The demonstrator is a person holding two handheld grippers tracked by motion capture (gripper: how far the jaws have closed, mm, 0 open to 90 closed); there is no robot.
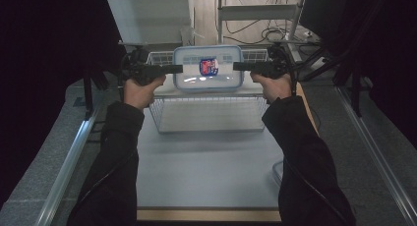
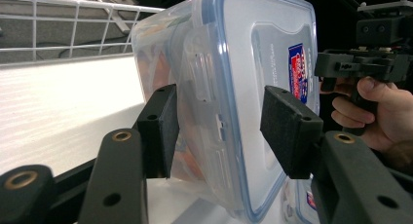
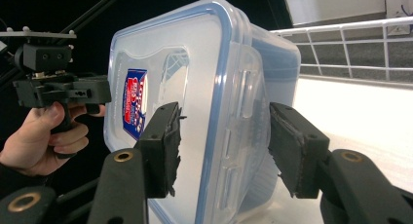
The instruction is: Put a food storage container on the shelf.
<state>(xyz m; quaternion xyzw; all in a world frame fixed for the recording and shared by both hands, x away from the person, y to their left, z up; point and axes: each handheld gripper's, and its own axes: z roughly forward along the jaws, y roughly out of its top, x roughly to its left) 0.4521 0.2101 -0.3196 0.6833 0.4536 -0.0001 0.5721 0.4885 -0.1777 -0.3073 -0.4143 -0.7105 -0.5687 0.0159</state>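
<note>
The pale table (image 1: 206,162) carries a white wire basket (image 1: 209,115), and a clear plastic food container (image 1: 208,68) with a blue-rimmed snap lid and a red-and-blue label (image 1: 209,66) sits over the far half of that basket. The left gripper (image 1: 173,68) stands at the container's left end and the right gripper (image 1: 241,66) at its right end. In each gripper view the jaws straddle a side latch of the container with a gap at the lid-side pad, so both stand apart and unclamped.
</note>
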